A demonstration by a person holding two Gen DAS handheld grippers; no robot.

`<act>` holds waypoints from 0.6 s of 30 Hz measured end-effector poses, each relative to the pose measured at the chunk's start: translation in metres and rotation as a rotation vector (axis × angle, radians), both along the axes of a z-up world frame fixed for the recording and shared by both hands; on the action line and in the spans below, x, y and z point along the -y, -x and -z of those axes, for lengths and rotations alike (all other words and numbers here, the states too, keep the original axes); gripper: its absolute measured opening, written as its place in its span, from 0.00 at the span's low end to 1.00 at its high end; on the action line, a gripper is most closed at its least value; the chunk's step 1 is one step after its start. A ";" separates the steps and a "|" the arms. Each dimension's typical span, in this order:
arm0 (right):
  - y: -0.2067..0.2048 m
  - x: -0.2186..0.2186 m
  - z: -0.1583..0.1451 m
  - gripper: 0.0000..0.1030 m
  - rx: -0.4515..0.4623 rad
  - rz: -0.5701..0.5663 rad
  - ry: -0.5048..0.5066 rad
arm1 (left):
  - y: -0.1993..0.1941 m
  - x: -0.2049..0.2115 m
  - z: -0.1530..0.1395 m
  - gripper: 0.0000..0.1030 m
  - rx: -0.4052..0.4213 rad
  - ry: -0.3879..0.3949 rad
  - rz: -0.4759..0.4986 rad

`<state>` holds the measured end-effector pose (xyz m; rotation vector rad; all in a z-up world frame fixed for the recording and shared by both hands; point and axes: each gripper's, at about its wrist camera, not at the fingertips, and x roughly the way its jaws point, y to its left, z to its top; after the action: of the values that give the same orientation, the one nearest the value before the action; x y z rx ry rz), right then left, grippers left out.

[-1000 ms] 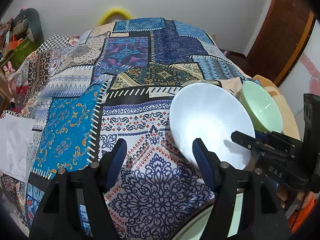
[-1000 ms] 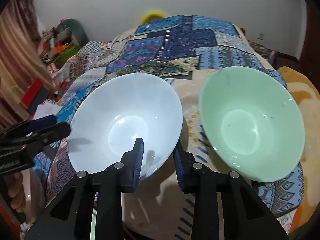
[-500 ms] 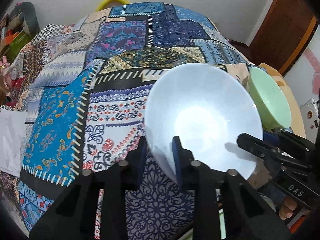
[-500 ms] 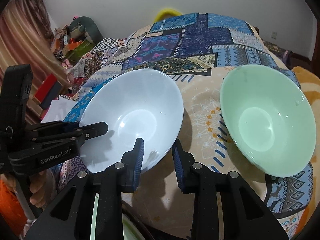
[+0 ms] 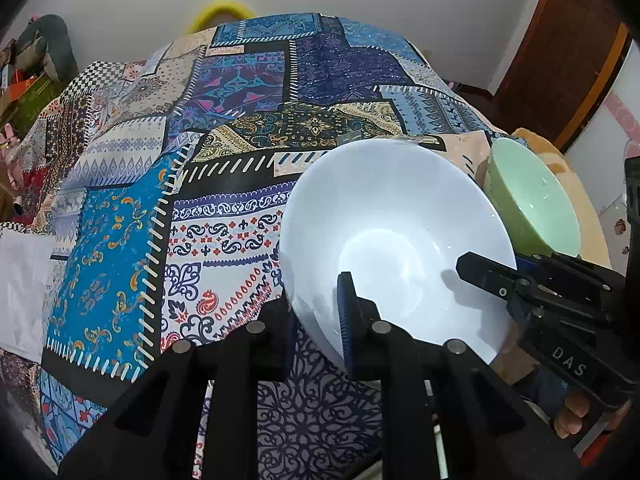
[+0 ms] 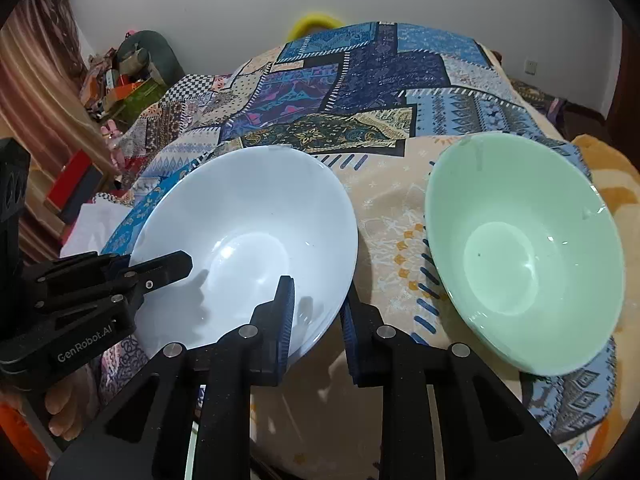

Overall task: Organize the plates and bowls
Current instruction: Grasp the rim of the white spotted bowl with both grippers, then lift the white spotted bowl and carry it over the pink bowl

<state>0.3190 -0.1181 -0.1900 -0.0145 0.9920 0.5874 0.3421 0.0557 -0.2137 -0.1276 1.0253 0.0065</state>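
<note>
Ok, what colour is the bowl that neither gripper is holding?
Pale green bowl, seen best in the right wrist view.

Left gripper closed at the 7 o'clock rim of the white bowl, one finger inside, one outside. Right gripper clamped likewise at the 5 o'clock rim, fingers narrowly parted by the wall. Fingertips of a hand curled under the left gripper's handle at 8 o'clock.
</note>
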 end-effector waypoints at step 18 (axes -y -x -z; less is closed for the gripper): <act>0.053 0.012 -0.054 0.20 0.080 -0.007 -0.026 | 0.071 0.013 -0.066 0.17 0.104 -0.002 0.001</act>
<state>0.2658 -0.1296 -0.1360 -0.0181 0.9066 0.6018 0.2716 0.0426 -0.1481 -0.1243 0.9210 -0.0004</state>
